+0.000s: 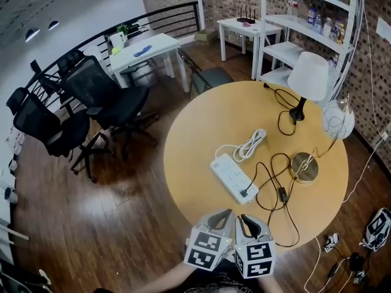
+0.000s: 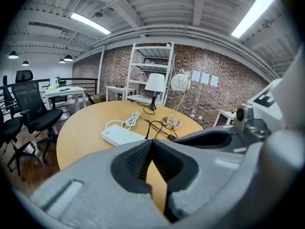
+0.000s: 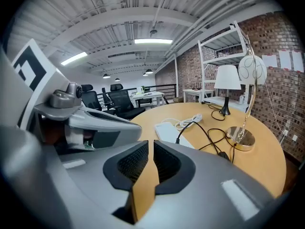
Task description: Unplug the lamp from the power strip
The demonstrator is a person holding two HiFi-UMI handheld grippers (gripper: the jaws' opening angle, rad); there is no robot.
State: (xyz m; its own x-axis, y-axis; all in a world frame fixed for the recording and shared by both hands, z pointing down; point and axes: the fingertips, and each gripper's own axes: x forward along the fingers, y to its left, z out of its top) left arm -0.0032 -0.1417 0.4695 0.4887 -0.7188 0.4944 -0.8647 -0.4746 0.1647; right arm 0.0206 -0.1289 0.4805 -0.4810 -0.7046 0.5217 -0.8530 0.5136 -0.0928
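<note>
White power strip [image 1: 234, 179] lies on the round table [image 1: 208, 133] (a black plug [image 1: 244, 193] sits in it). We hold the left gripper [image 2: 151, 141] pressed together and the right gripper [image 3: 151, 144] a little apart, both empty.

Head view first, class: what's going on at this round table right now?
A person holds two grippers at the near edge of the round table, and neither holds anything. The left gripper has its jaws meeting at the tips; the right gripper has its jaws slightly apart. Ahead lies the white power strip with a black plug seated in its near end, its cord seeming to run to the gold-based lamp. The unplugging has not begun.
</note>
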